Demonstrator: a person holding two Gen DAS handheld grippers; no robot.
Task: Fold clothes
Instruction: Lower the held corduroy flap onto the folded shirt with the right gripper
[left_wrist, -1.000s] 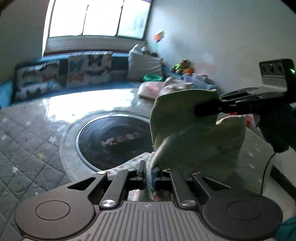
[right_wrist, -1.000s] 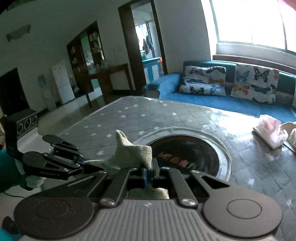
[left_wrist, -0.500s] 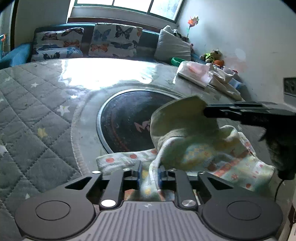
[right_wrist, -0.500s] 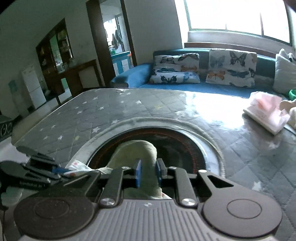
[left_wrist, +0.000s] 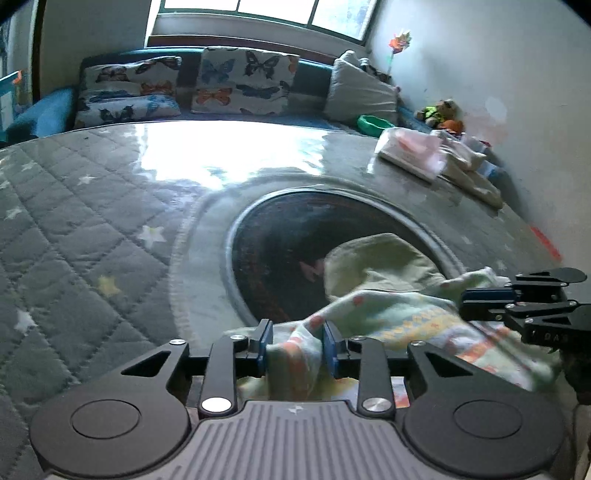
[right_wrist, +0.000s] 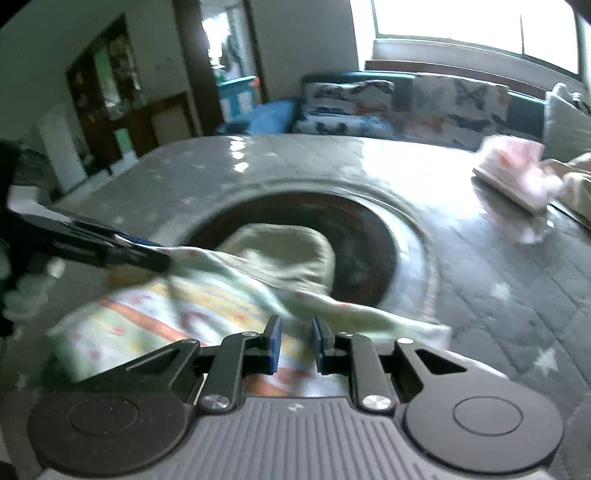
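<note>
**Spotter:** What's in front of you, biggest first?

**Me:** I see the bench (left_wrist: 92, 236), covered in grey quilted cloth with stars, and a round dark panel (left_wrist: 280, 236) set into its middle. Behind it runs a blue sofa (left_wrist: 48, 114) with 2 butterfly cushions (left_wrist: 243, 81) and a grey pillow (left_wrist: 360, 98).

**Spotter:** And the garment?

**Me:** The garment (left_wrist: 399, 314) lies on the near edge of the bench, pale green with orange and yellow patterns. A plain green part is turned over onto the dark panel. In my right view the garment (right_wrist: 207, 295) is blurred, so I can't read its folds.

**Spotter:** Jaws?

**Me:** My left gripper (left_wrist: 297, 345) has its jaws parted, with a ridge of cloth standing between the 2 blue pads; I see a gap on either side. My right gripper (right_wrist: 295, 343) is parted too, cloth lying between and under the pads. From the left camera, the right gripper (left_wrist: 480, 299) sits at the garment's right edge.

**Spotter:** Anything smaller?

**Me:** A pink folded pile (left_wrist: 410, 153) at the far right of the bench, with cream clothes (left_wrist: 469, 173) just beside it, and a green bowl (left_wrist: 371, 123) behind.
</note>
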